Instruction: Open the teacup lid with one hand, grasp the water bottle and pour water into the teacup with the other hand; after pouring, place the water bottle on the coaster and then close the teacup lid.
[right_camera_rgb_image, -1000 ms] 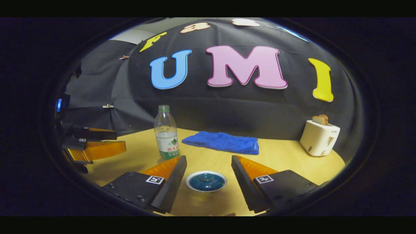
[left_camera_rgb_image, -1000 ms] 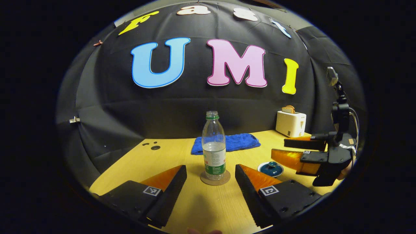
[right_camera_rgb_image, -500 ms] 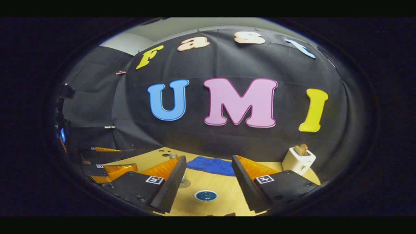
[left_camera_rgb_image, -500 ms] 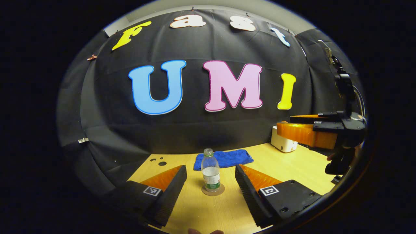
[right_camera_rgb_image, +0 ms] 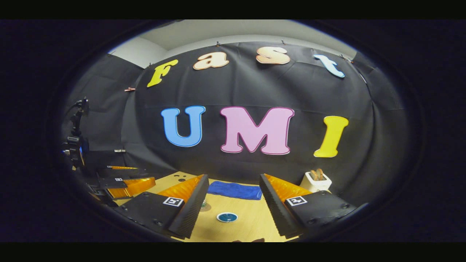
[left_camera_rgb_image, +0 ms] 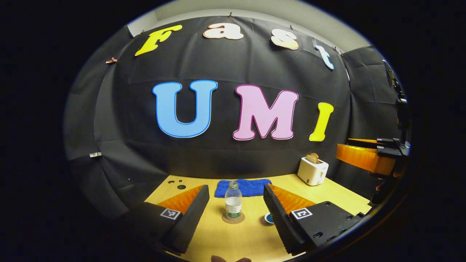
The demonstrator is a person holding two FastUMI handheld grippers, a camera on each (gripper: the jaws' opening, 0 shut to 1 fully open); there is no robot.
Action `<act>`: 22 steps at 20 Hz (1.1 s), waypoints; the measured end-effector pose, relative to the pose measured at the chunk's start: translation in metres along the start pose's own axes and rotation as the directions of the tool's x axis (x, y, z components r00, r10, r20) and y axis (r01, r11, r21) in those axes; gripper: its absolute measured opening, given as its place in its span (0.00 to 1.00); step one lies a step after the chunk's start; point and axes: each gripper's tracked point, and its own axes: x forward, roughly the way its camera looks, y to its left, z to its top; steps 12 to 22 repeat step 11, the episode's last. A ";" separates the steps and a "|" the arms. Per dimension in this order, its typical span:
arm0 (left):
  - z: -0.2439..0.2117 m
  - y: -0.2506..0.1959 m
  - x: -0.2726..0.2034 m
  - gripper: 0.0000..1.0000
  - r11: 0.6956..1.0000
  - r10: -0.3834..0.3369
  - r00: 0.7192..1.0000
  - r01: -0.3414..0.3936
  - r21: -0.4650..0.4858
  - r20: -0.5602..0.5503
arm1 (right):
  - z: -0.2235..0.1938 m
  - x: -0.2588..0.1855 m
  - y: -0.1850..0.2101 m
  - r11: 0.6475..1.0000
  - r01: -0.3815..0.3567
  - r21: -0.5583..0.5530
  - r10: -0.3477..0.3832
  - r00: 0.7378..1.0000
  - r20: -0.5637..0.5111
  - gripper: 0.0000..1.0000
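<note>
My left gripper [left_camera_rgb_image: 236, 207]: its two fingers stand wide apart and hold nothing. It hangs above the table, and I see the water bottle far down between the fingers.
My right gripper [right_camera_rgb_image: 233, 203]: also spread wide, with nothing between the fingers. It is high over the table. In the left gripper view I see it at the right edge [left_camera_rgb_image: 364, 156], raised, well apart from everything on the table.
Water bottle [left_camera_rgb_image: 233, 205]: it stands upright on the round coaster [left_camera_rgb_image: 233, 218], partly filled, without a cap as far as I can tell. In the right gripper view my left finger hides most of it, and I see a small part of it beside that finger [right_camera_rgb_image: 204, 203].
Teacup [left_camera_rgb_image: 269, 218]: it sits on the table to the right of the coaster, near but not touching. In the left gripper view my right finger covers most of it.
Teacup lid [right_camera_rgb_image: 227, 217]: dark blue with a small knob, it lies on the cup, inside the white rim. The cup is closed.
Table [left_camera_rgb_image: 251, 240]: light wood.
Blue towel [right_camera_rgb_image: 235, 190]: it lies flat behind the bottle, near the black wall.
Toaster [left_camera_rgb_image: 312, 171]: white, at the far right corner of the table, with bread in its slots.
</note>
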 end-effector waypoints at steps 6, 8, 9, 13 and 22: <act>-0.002 -0.002 -0.010 0.94 0.999 -0.025 1.000 0.025 0.034 0.006 | 0.001 -0.022 -0.016 0.998 0.063 0.008 -0.063 0.998 -0.010 0.88; -0.006 -0.007 -0.011 0.94 0.999 -0.021 1.000 0.021 0.024 -0.002 | 0.001 -0.027 -0.025 0.998 0.068 0.006 -0.068 0.998 -0.009 0.91; -0.005 -0.011 -0.011 0.94 1.000 -0.019 1.000 0.019 0.017 -0.004 | 0.001 -0.029 -0.029 0.998 0.068 0.008 -0.068 0.998 -0.009 0.92; -0.004 -0.021 -0.011 0.94 1.000 -0.015 1.000 0.015 0.006 -0.003 | 0.001 -0.032 -0.038 0.998 0.066 0.007 -0.066 0.998 -0.009 0.92; -0.004 -0.021 -0.011 0.94 1.000 -0.015 1.000 0.015 0.006 -0.003 | 0.001 -0.032 -0.038 0.998 0.066 0.007 -0.066 0.998 -0.009 0.92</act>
